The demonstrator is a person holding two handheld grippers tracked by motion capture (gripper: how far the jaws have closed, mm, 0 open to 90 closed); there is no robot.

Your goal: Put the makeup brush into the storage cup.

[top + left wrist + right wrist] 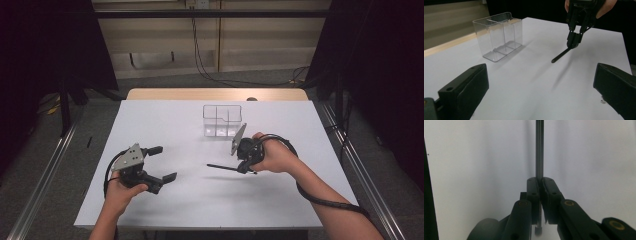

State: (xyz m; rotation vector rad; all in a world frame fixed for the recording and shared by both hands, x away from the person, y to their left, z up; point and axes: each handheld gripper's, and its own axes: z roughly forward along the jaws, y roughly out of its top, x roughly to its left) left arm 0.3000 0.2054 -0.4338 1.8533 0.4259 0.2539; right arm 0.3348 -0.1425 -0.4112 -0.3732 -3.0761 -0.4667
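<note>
Work in hand: carrying a thin black rod (223, 167), by my reading toward the clear box (222, 120).
Right gripper (243, 167): its fingers are clamped tight on the rod (in the right gripper view the two pads press on the shaft from both sides).
Rod: it sticks out leftward from the right gripper, roughly level and just above the table (165, 200), casting a shadow below; its free tip points toward the middle of the table.
Left gripper (162, 163): fingers wide apart with nothing between them, held over the near left of the table, well apart from the rod.
Clear box: upright at the far middle of the table, just beyond the right hand (275, 155); dividers split it into compartments, and all of them look empty.
Done so far: the rod is picked up and off the table.
Left to do: as I judge it, swing the rod upright over one compartment, lower it in, and let go (which compartment is meant I cannot tell).
</note>
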